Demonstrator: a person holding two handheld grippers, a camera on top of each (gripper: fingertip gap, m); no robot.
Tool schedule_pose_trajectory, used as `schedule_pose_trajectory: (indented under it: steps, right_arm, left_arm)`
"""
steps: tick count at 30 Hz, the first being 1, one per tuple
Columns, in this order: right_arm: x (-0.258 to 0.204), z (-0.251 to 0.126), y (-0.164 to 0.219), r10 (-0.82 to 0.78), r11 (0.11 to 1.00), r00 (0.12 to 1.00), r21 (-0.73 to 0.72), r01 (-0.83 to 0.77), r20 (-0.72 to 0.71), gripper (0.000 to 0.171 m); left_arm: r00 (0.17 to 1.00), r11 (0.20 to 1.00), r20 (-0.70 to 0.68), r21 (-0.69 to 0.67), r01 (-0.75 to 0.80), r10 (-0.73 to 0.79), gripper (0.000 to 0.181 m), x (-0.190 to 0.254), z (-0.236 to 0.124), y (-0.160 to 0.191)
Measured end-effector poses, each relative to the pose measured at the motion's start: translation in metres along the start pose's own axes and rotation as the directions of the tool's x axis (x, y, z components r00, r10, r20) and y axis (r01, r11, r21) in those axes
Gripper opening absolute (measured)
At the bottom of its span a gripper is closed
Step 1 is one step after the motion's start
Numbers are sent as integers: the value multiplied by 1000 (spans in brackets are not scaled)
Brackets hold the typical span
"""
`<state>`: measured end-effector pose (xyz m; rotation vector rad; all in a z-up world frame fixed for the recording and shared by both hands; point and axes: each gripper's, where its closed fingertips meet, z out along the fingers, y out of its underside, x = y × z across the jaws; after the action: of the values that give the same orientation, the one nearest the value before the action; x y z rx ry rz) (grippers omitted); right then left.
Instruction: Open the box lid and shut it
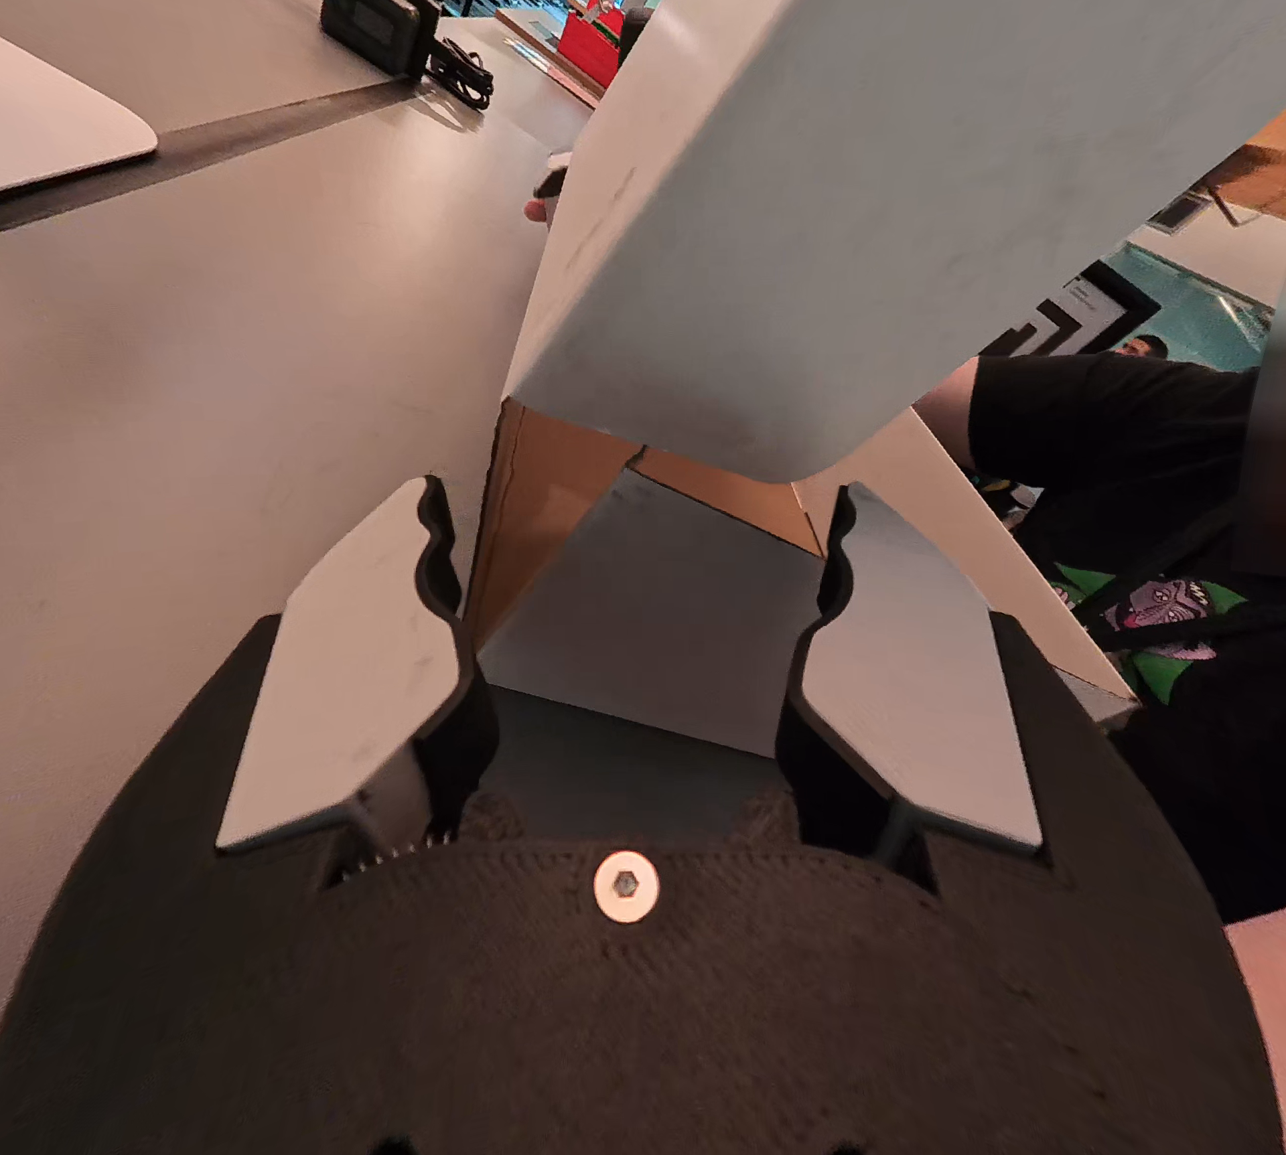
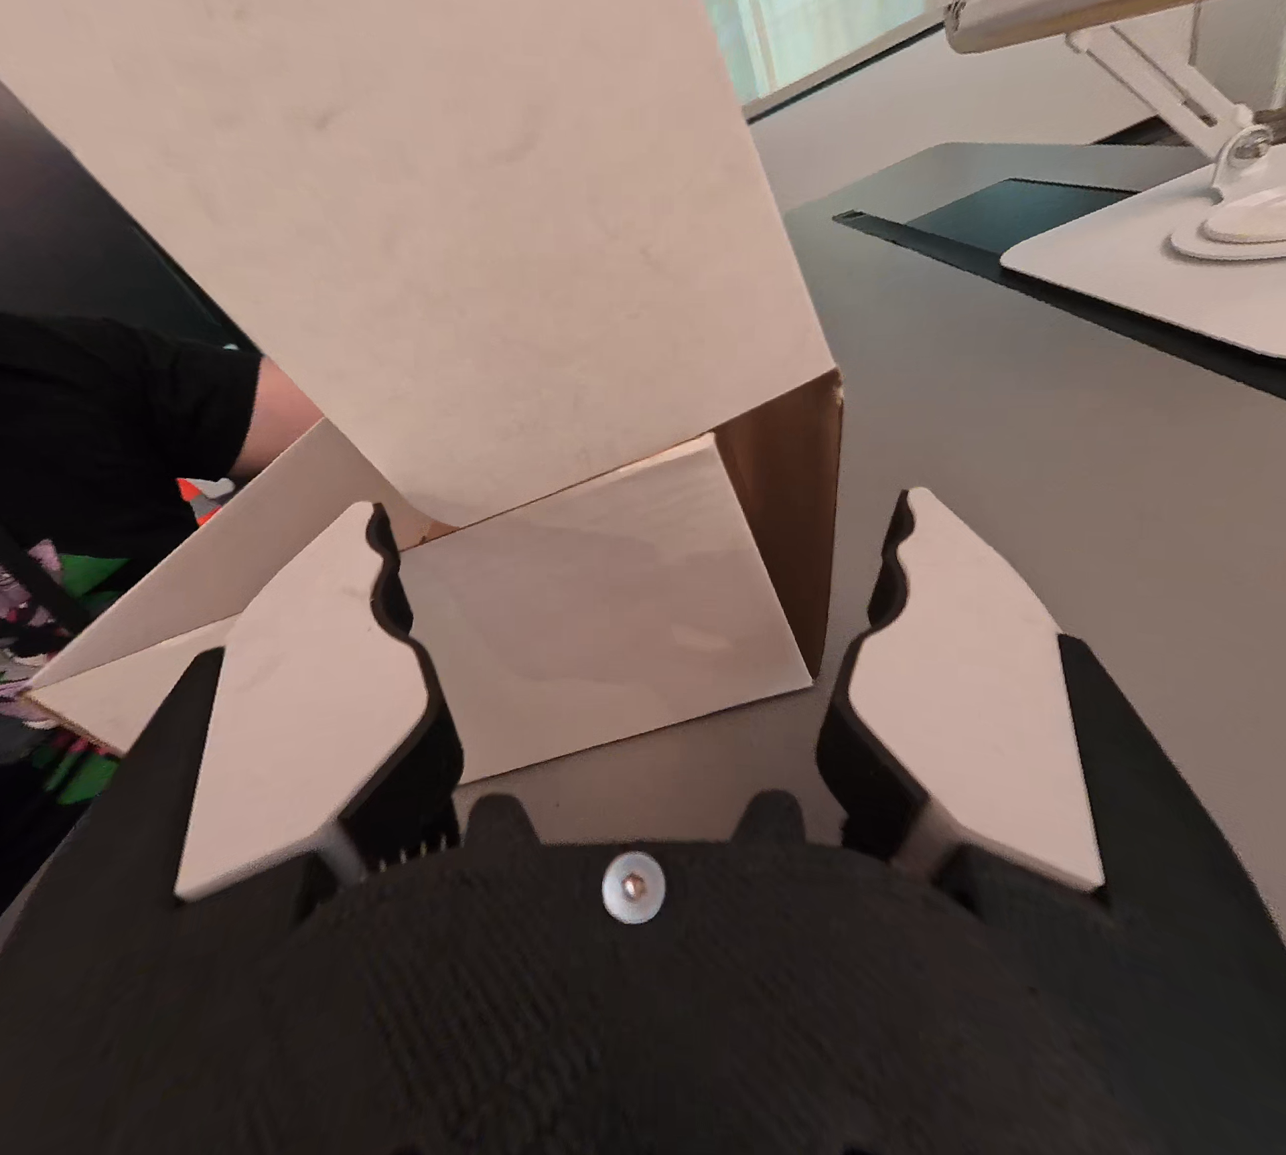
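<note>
Two views: left wrist first, then right wrist.
Left tool: left tool (image 1: 637,555) is sitting spread wide, pinching nothing; fingers (image 1: 438,565) are framing the box without touching it.
Box, left view: white cardboard box (image 1: 647,621) is resting on the bench (image 1: 243,391), just ahead of the fingertips; brown inner walls are showing.
Lid, left view: box lid (image 1: 870,182) is standing raised and tilted, filling the upper right, hinged at the far edge.
Side flap: a white flap (image 1: 974,565) is angling out to the right of the box.
Background, left view: a black device (image 1: 376,15) with cables is lying far off on the bench; a person's arm in a black sleeve (image 1: 1113,412) is showing at right, behind the flap.
Right tool: right tool (image 2: 640,565) is also sitting spread wide, holding nothing.
Box, right view: box (image 2: 591,621) is lying between and just beyond the fingers (image 2: 390,572), on the bench (image 2: 1009,495); contact with the fingers cannot be told.
Lid, right view: lid (image 2: 417,148) is tilting up and over the open box, its white face towards the camera.
Background, right view: a white stand (image 2: 1218,203) is sitting well apart at upper right; a black sleeve (image 2: 104,391) is showing at left.
</note>
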<state>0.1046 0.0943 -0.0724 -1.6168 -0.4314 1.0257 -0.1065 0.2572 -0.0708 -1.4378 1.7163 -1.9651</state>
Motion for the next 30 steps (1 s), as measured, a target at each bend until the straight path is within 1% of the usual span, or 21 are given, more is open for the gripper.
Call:
schedule_pose_trajectory:
  steps: [4, 7, 9, 10, 11, 15, 20, 24, 27, 30]
  right_arm:
    - [-3, 3, -3, 49, 999, 995, 10, -50, 91, 133]
    - [-10, 10, -4, 77, 997, 984, 14, -80, 160, 134]
    - [-11, 12, -4, 79, 996, 982, 23, -84, 173, 133]
    - [-12, 11, -5, 79, 996, 981, 25, -85, 178, 129]
    - [-13, 11, -5, 81, 996, 980, 27, -88, 183, 125]
    - [-18, 12, -2, 53, 998, 980, 12, -56, 191, 124]
    - [-20, 11, -4, 57, 997, 977, 31, -65, 204, 123]
    - [-22, 11, 2, 85, 996, 980, -3, -86, 180, 125]
    - [-31, 11, 3, 103, 995, 980, -2, -104, 170, 129]
    - [-39, 13, 6, 58, 998, 989, -7, -58, 139, 131]
  left_arm:
    - [1000, 1000, -16, 5, 13, -13, 108, -2, 4, 0]
    - [998, 999, -54, -20, 25, -26, 108, -2, 13, 4]
    - [997, 999, -79, -41, 23, -26, 100, 1, 19, 7]
    - [996, 999, -82, -49, 25, -29, 97, 0, 21, 7]
    - [995, 998, -93, -50, 33, -37, 96, 1, 22, 8]
    - [994, 998, -103, -52, 32, -37, 94, 3, 22, 9]
    - [994, 998, -102, -49, 29, -34, 94, 4, 22, 9]
    - [994, 998, -101, -49, 35, -40, 93, 3, 22, 9]
    - [994, 998, -104, -47, 34, -38, 91, 4, 21, 9]
    - [993, 998, -112, -51, 31, -37, 89, 6, 21, 9]
